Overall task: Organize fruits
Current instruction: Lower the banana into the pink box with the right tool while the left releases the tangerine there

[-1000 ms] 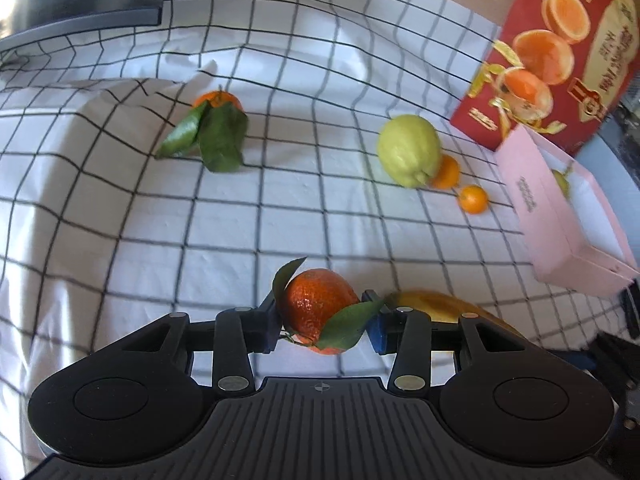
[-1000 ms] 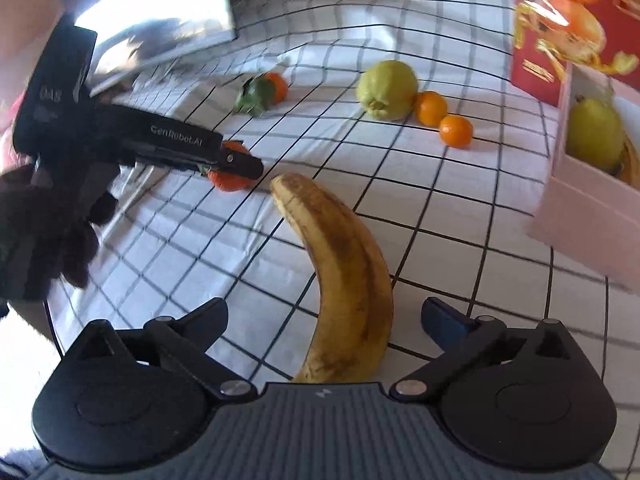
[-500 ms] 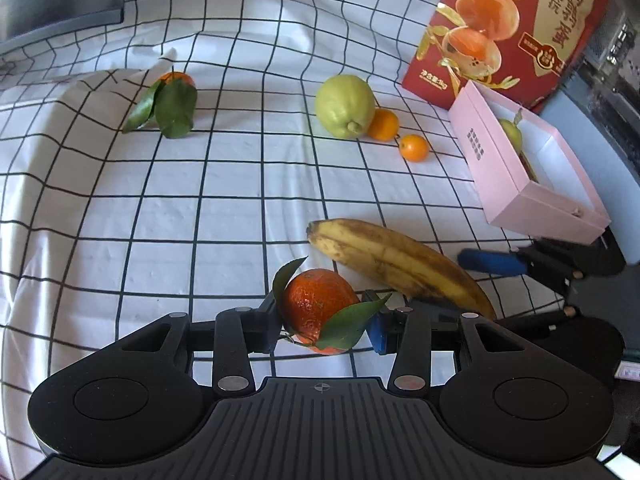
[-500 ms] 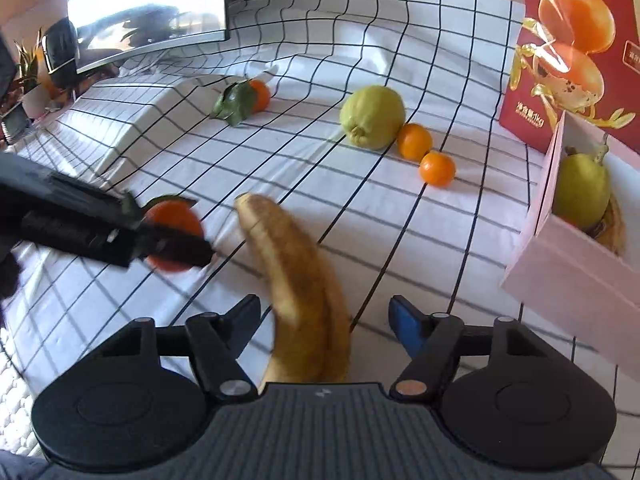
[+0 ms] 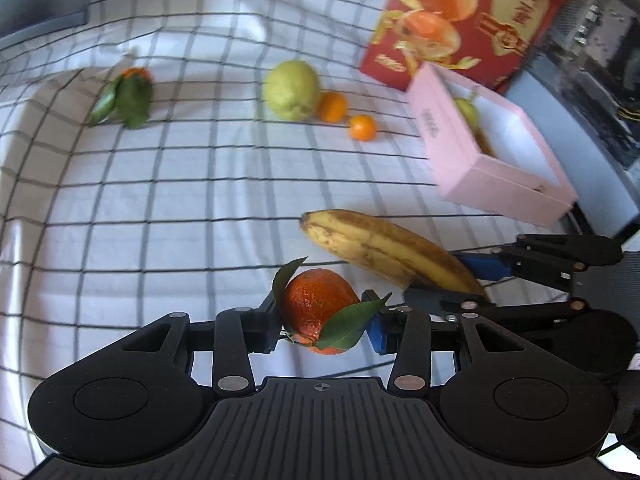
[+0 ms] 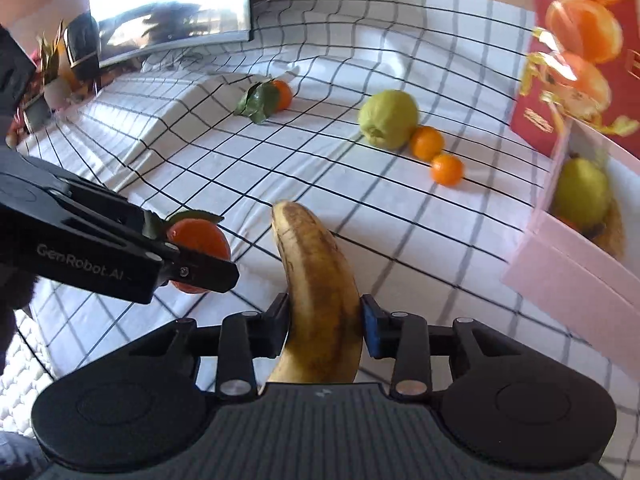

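Observation:
My left gripper (image 5: 325, 326) is shut on a leafy red-orange tangerine (image 5: 314, 304) and holds it above the checked cloth. It also shows in the right wrist view (image 6: 196, 256). My right gripper (image 6: 325, 326) is shut on a spotted yellow banana (image 6: 320, 288), which sticks forward; the banana also shows in the left wrist view (image 5: 384, 252). A pink box (image 5: 496, 184) at the right holds a green pear (image 6: 582, 196).
On the cloth lie a green lemon-like fruit (image 5: 292, 90), two small oranges (image 5: 332, 107) (image 5: 363, 127) and a leafy tangerine (image 5: 128, 94). A red orange-print carton (image 5: 464, 16) stands behind the pink box. A monitor (image 6: 168, 8) stands at the far left.
My right gripper has closed on the banana and lifted it. My left gripper has moved right, toward the pink box, with the tangerine held.

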Demonstrator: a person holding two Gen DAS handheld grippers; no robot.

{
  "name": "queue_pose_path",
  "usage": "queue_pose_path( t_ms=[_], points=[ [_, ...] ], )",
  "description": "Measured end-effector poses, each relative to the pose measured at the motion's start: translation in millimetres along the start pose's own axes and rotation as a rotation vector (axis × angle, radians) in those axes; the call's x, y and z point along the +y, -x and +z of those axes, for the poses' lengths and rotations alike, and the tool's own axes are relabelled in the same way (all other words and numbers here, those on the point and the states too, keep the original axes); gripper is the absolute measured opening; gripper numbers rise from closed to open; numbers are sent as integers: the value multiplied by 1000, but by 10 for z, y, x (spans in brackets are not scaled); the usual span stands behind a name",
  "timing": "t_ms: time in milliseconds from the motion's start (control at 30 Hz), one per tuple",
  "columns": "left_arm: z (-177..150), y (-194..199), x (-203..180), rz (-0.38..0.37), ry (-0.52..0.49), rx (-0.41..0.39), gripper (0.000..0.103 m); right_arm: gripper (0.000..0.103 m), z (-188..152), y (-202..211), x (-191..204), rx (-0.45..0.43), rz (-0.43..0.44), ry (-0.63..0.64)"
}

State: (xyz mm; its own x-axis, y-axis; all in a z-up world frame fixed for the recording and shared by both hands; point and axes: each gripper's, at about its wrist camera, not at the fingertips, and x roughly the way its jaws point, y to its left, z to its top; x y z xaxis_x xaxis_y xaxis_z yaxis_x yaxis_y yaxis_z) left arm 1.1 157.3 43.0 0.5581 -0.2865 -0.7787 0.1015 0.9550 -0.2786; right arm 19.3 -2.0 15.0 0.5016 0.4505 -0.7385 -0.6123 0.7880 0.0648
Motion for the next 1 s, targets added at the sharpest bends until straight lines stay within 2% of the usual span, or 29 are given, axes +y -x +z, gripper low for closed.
queue_pose_path(
  t_ms=[133, 300, 400, 500, 633, 700, 867, 967, 1000],
  points=[
    [191, 72, -275, -73, -50, -43, 47, 37, -87, 449, -236, -54, -22, -82],
    [678, 234, -812, -214, -152, -148, 47, 37, -146, 1176, -551, -185, -153, -146],
    [964, 173, -1161, -265, -221, -172, 47, 37, -240, 1526, -715, -234, -240, -184],
    [1247, -129, -1477, -270, -265, -143, 47, 37, -384, 1746, -843, -251, -317, -228],
    [1485, -734, -1818, -337, -249, -25, 47, 37, -599, 1857, -969, -236, -368, -294],
    [1560, -1056, -1979, -346, -233, 32, 47, 37, -703, 1865, -1008, -219, -386, -327],
    [1560, -1622, -2339, -331, -265, 144, 48, 37, -882, 1861, -1086, -190, -404, -400],
    [1464, -1718, -2479, -303, -340, 191, 46, 37, -939, 1865, -1109, -187, -405, -430],
    [1440, -1712, -2488, -307, -355, 196, 51, 37, -945, 1862, -1126, -188, -407, -440]
  ],
)
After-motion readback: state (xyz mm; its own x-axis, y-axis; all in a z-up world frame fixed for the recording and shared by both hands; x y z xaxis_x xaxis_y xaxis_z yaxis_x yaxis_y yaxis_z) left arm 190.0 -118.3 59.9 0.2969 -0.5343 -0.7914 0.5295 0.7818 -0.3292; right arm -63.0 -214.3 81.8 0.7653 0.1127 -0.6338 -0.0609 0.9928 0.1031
